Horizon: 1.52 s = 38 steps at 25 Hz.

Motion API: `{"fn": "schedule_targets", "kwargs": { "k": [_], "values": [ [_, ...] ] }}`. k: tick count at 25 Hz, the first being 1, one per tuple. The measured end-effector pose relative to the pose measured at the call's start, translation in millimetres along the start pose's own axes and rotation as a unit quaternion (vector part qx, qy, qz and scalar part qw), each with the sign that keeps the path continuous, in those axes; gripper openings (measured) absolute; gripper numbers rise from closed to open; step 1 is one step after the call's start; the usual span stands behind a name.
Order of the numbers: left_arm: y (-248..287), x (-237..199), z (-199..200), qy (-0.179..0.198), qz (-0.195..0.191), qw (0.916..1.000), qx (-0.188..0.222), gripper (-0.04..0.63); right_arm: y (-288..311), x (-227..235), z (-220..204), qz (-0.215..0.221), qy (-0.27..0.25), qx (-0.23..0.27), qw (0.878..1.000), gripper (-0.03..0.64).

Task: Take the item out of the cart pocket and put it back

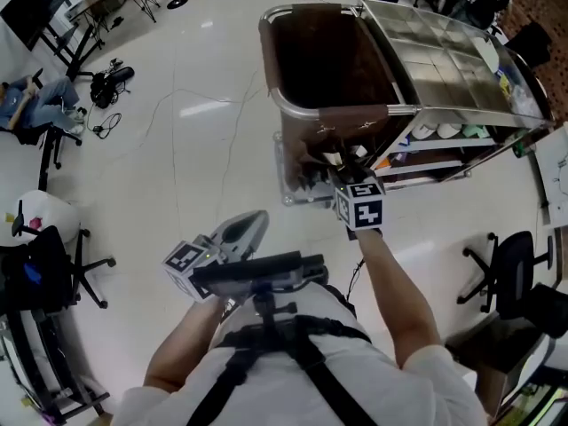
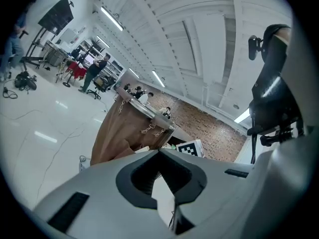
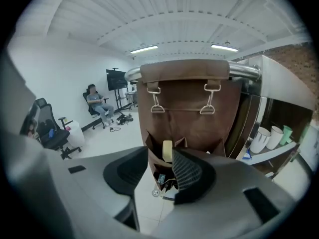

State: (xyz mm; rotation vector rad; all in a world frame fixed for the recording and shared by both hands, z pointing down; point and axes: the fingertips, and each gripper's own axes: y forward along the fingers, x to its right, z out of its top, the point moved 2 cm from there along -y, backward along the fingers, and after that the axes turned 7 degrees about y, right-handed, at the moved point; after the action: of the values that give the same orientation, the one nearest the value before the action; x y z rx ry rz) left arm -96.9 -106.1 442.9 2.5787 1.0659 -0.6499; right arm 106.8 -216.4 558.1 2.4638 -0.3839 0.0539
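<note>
"Right gripper view: are the right tongs holding anything?"

"No, they stand apart, tilted down at the brown bag hung on the end of the cart. A pale item sticks up from a pocket low on that bag. It shows in the gap between the pads, not pinched."

"And the left tongs?"

"Closed on nothing, held level, well back from the cart."

"Anything else about?"

"White cups on a shelf of the cart, an office chair on the floor, a person seated far off."
</note>
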Motion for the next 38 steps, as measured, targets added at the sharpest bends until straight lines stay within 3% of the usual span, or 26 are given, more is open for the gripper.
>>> {"fn": "schedule_targets", "kwargs": {
  "k": [15, 18, 38],
  "values": [
    [-4.4, -1.6, -1.1, -0.004, 0.007, 1.0000, -0.003, 0.003, 39.0, 17.8, -9.9, -0.041, -0.015, -0.047, 0.998, 0.155],
    [-2.6, -0.8, -1.6, -0.004, 0.004, 1.0000, -0.002, 0.003, 38.9, 23.0, -7.6, -0.052, -0.024, -0.041, 0.998, 0.090],
    [11.5, 7.5, -6.4, -0.009, -0.019, 0.9997, -0.012, 0.004, -9.5, 15.2, 23.7, -0.030, -0.007, 0.036, 0.999, 0.080]
  ]
}}
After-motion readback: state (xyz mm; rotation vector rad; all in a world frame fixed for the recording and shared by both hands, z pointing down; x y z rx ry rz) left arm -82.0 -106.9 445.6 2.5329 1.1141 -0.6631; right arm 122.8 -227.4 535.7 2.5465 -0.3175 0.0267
